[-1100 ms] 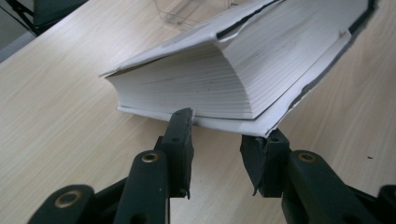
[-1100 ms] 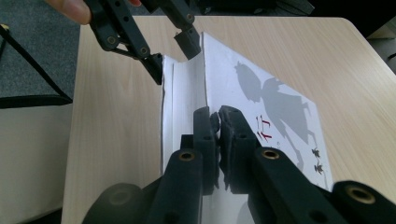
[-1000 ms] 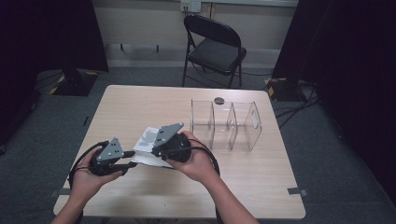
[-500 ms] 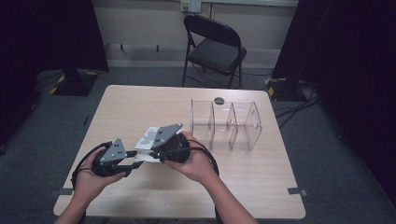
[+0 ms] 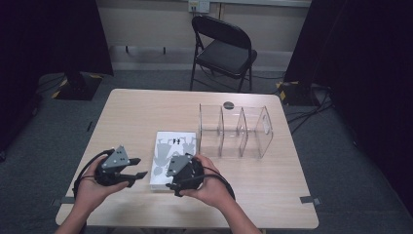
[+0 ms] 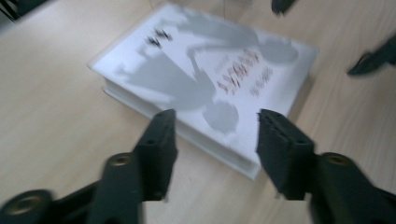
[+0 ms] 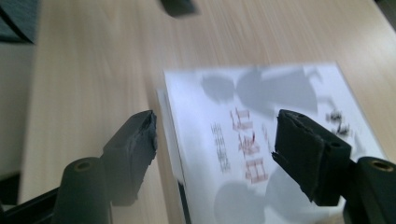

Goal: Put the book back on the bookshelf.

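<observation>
You had the book [image 5: 174,157] lying flat on the bench [image 5: 146,112], w/ both claws just opened and empty: left claw [image 5: 141,168] by its near-left corner, right claw [image 5: 171,186] over its near edge. Prob. stiff, fairly light, glossy cover; pinch the edge.

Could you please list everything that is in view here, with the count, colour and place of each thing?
White book with grey silhouettes on its cover: one, lying flat on the table's near half.
Clear plastic organiser with compartments: one, transparent, right of the book.
Small dark round object: one, behind the organiser.
Light wooden table: one, centre.
Black folding chair: one, beyond the table.
Left gripper: black, jaws open, left of the book.
Right gripper: black, jaws open, over the book's near edge.
</observation>
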